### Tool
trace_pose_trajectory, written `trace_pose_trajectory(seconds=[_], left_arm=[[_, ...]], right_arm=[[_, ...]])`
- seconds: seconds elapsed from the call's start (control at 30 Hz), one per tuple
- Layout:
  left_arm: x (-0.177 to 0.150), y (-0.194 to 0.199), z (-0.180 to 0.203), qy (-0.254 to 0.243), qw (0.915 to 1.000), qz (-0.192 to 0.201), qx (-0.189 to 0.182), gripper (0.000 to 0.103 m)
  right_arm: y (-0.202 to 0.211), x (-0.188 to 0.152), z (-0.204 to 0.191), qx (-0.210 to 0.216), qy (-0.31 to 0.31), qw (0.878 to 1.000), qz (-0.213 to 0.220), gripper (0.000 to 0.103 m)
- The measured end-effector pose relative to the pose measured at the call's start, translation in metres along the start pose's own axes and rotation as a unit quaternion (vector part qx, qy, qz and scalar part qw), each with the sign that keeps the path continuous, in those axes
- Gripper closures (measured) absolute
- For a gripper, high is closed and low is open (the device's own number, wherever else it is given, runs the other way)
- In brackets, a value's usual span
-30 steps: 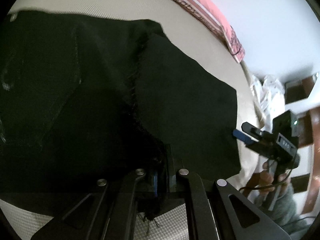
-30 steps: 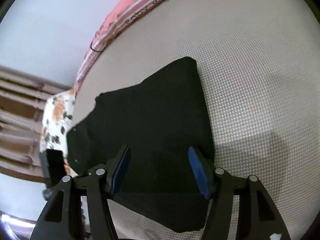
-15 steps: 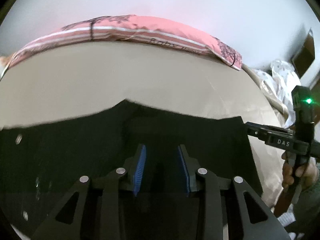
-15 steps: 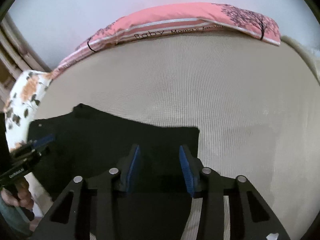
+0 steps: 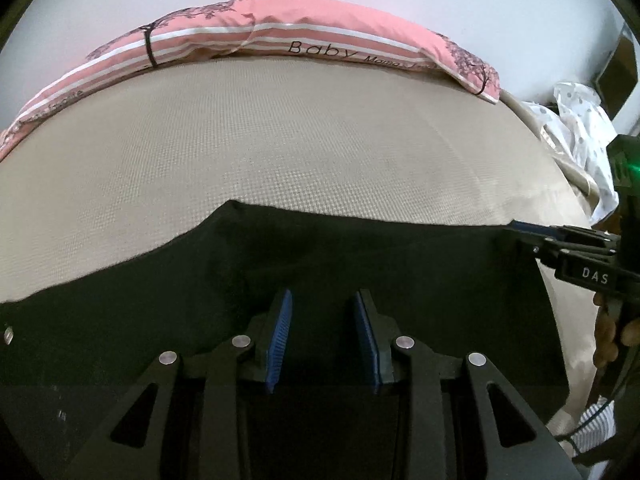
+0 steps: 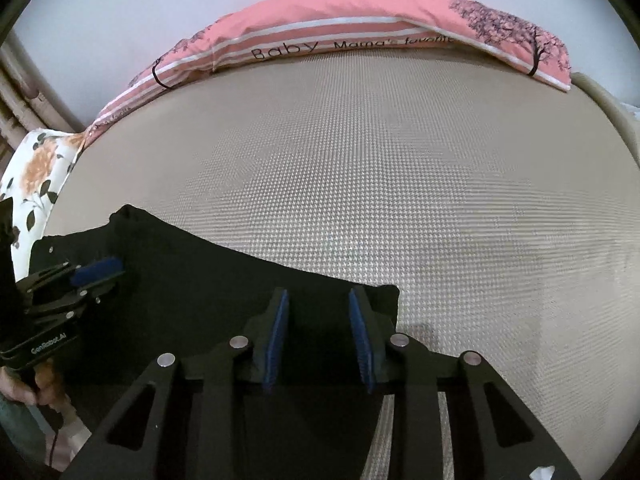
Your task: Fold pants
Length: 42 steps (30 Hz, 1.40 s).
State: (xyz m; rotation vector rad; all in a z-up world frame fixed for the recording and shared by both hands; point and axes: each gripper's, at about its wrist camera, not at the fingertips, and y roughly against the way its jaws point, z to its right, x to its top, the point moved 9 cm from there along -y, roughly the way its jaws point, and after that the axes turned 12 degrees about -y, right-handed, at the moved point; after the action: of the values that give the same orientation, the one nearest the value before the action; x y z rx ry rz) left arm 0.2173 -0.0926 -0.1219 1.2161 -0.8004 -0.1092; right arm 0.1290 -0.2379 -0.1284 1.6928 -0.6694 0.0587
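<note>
The black pants point(image 5: 360, 256) lie flat and folded on the beige mattress near its front edge; they also show in the right wrist view point(image 6: 192, 280). My left gripper point(image 5: 323, 304) is open and empty, its blue pads hovering just above the pants' middle. My right gripper point(image 6: 318, 300) is open and empty above the pants' right end. In the left wrist view the right gripper point(image 5: 560, 236) shows at the pants' right edge. In the right wrist view the left gripper point(image 6: 96, 270) shows over the pants' left part.
The beige mattress point(image 6: 400, 184) stretches away beyond the pants. A pink striped pillow point(image 6: 360, 24) lies along its far edge against the wall. A floral cloth point(image 6: 36, 168) lies at the left, a white dotted cloth point(image 5: 580, 120) at the right.
The left gripper let go of the pants fabric and opened. Both grippers tilted up from looking down at the pants and now point level across the mattress. The pants lie flatter.
</note>
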Motion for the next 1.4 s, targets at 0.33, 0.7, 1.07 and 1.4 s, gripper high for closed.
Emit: trace_pose_trajectory(seconds=[0.33, 0.7, 1.07, 1.4], left_arm=[[-0.075, 0.039, 0.034, -0.022, 0.9996, -0.014, -0.008, 0.068], [-0.103, 0.061, 0.03, 0.016, 0.9998, -0.007, 0.006, 0.065], [-0.151, 0.153, -0.072, 0.177, 0.9811, 0.062, 0.049, 0.042], [-0.203, 0.177, -0.149, 0.319, 0.9436, 0.089, 0.009, 0.04]], right_arm=[[0.035, -0.058, -0.002, 0.007, 0.014, 0.999, -0.052, 0.07], [0.051, -0.108, -0.005, -0.006, 0.021, 0.998, -0.057, 0.061], [0.045, -0.135, -0.055, 0.031, 0.053, 0.994, -0.089, 0.06], [0.036, -0.149, -0.123, 0.082, 0.094, 0.985, -0.116, 0.05]])
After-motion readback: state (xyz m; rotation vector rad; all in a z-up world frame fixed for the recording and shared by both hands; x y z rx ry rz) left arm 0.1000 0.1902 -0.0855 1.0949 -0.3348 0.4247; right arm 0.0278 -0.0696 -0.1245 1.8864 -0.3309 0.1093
